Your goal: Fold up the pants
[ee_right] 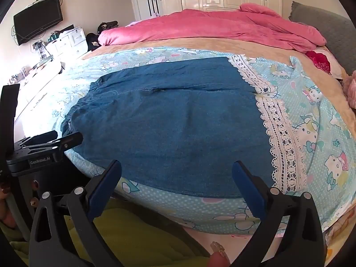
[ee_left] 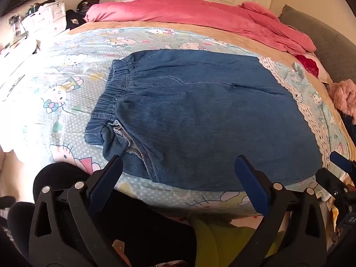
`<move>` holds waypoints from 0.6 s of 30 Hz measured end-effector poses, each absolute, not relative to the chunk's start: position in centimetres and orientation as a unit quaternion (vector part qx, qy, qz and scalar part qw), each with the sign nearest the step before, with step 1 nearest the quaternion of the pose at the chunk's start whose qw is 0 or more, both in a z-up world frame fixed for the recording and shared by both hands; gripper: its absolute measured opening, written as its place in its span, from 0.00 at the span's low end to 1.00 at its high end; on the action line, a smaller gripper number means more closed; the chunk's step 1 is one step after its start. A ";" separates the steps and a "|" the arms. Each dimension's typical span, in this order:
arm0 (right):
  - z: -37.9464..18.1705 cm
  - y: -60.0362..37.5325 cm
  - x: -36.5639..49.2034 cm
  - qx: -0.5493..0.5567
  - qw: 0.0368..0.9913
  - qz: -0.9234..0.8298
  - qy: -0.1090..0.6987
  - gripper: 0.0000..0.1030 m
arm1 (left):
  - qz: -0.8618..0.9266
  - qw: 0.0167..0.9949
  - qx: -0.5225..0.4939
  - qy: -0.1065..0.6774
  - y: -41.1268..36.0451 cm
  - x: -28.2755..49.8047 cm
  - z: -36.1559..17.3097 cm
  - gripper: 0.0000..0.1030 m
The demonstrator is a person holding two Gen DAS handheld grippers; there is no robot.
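Observation:
Blue denim pants (ee_left: 195, 113) lie flat on the bed, elastic waistband (ee_left: 111, 91) to the left and white lace hem (ee_left: 311, 120) to the right. My left gripper (ee_left: 179, 164) hovers open over the near edge by the waistband end, nothing between its fingers. In the right wrist view the pants (ee_right: 169, 124) fill the middle, their lace hem (ee_right: 280, 138) on the right. Over their near edge my right gripper (ee_right: 176, 166) stands open and empty. The other gripper (ee_right: 46, 146) shows at the left edge there, and the right gripper's tip (ee_left: 340, 160) shows at the right in the left wrist view.
A light-blue cartoon-print sheet (ee_left: 66, 84) covers the bed. A pink duvet (ee_left: 200, 15) is bunched along the far side, with a grey headboard (ee_left: 329, 42) at right. A wall television (ee_right: 37, 22) and white drawers (ee_right: 66, 42) stand at left. A fingertip (ee_right: 218, 255) and yellow-green cloth (ee_right: 138, 233) are below.

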State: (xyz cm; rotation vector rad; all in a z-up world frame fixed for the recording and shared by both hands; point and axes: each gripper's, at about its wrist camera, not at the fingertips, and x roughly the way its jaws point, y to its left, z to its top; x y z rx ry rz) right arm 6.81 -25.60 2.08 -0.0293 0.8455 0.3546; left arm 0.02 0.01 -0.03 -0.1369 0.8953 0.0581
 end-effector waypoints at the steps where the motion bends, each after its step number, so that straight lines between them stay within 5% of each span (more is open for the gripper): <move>1: 2.1 -25.6 6.8 -0.015 0.897 0.172 0.407 0.96 | 0.028 0.898 -0.067 0.433 0.0 0.0 0.0 0.92; 18: 2.7 -25.4 6.7 -0.022 0.899 0.165 0.405 0.96 | 0.020 0.902 -0.059 0.428 -1.0 -0.5 0.0 0.92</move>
